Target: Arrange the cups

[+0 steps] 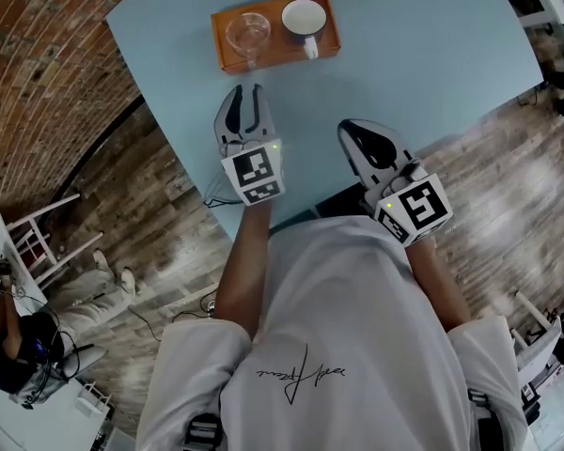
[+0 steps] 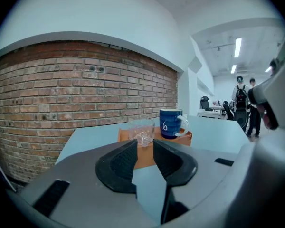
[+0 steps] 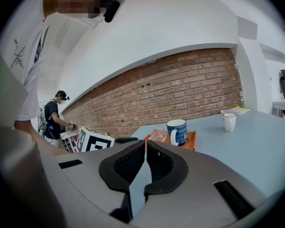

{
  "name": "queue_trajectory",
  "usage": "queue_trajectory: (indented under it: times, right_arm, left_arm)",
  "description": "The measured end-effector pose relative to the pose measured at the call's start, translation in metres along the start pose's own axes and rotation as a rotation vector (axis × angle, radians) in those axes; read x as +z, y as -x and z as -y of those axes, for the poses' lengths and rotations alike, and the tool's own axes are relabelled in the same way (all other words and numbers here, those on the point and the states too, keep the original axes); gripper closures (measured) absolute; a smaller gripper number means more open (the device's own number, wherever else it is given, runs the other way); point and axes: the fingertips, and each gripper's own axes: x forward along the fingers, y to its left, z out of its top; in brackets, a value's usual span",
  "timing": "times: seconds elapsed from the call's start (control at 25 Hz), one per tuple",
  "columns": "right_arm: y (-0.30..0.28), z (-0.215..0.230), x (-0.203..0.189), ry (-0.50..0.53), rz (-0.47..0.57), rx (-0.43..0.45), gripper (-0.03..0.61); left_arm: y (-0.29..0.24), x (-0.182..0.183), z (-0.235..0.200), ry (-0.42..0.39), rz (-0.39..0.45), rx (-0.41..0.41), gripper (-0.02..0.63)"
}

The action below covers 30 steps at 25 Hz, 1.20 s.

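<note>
**Two cups on the tray, tongs short of them**

The left tongs (image 1: 246, 90) are released and empty, and they point at the orange tray (image 1: 222, 56) on the bench (image 1: 432, 54). I think they should go in level around the glass cup (image 1: 248, 34) without tipping it. The tray holds this glass at left and the blue mug (image 1: 304, 17) at right; both seem empty. The right tongs (image 1: 351, 126) are clenched on nothing.
</note>
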Motion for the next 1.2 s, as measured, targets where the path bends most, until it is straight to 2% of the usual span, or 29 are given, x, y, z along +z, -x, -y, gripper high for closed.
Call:
queue_trajectory:
  times: [0.2,0.52,0.88,1.2]
  right_arm:
    - [-0.003,-0.015,0.006,-0.001,0.024,-0.009,0.549]
    - [-0.002,-0.018,0.026,0.005,0.052,-0.03,0.549]
    - [0.02,-0.028,0.047,0.048,0.043,0.028,0.552]
    - [0.034,-0.032,0.055,0.024,0.044,0.057,0.557]
  left_arm:
    - [0.02,0.005,0.005,0.02,-0.001,-0.054,0.531]
    - [0.045,0.022,0.015,-0.027,0.011,-0.147,0.577]
    - [0.081,0.054,0.037,-0.026,0.04,-0.251,0.603]
    - [0.107,0.075,0.037,-0.001,0.056,-0.272,0.603]
